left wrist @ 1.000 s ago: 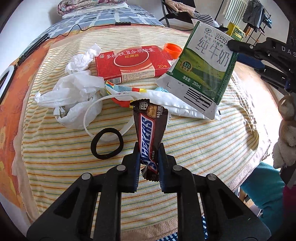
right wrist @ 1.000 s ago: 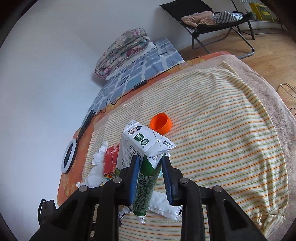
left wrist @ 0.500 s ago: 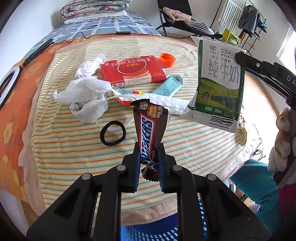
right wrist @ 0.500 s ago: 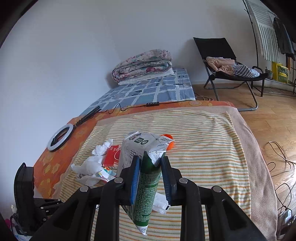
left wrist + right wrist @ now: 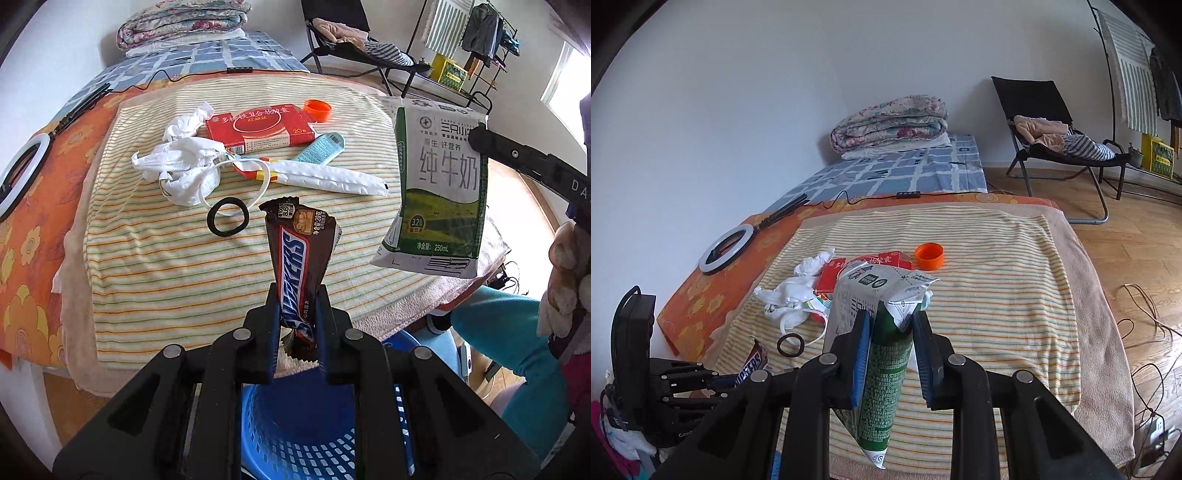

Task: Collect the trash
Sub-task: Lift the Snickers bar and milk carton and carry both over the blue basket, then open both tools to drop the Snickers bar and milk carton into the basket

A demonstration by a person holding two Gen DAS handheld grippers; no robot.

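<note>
My left gripper (image 5: 297, 299) is shut on a brown Snickers wrapper (image 5: 297, 258), held upright past the table's near edge, above a blue slotted basket (image 5: 306, 435). My right gripper (image 5: 890, 325) is shut on the top of a flattened green and white milk carton (image 5: 879, 354), which hangs in the air at the right of the left wrist view (image 5: 439, 188). The left gripper with the wrapper also shows at the lower left of the right wrist view (image 5: 750, 365).
On the striped cloth (image 5: 166, 266) lie crumpled white tissue (image 5: 184, 166), a red box (image 5: 258, 125), an orange cap (image 5: 317, 109), a light blue tube (image 5: 321, 147), a white plastic wrapper (image 5: 328, 177) and a black hair tie (image 5: 227, 221). A ring light (image 5: 726, 249) lies at the left.
Both grippers have pulled back from the table toward its near edge with their trash held. The blue basket has come into view under the left gripper.
</note>
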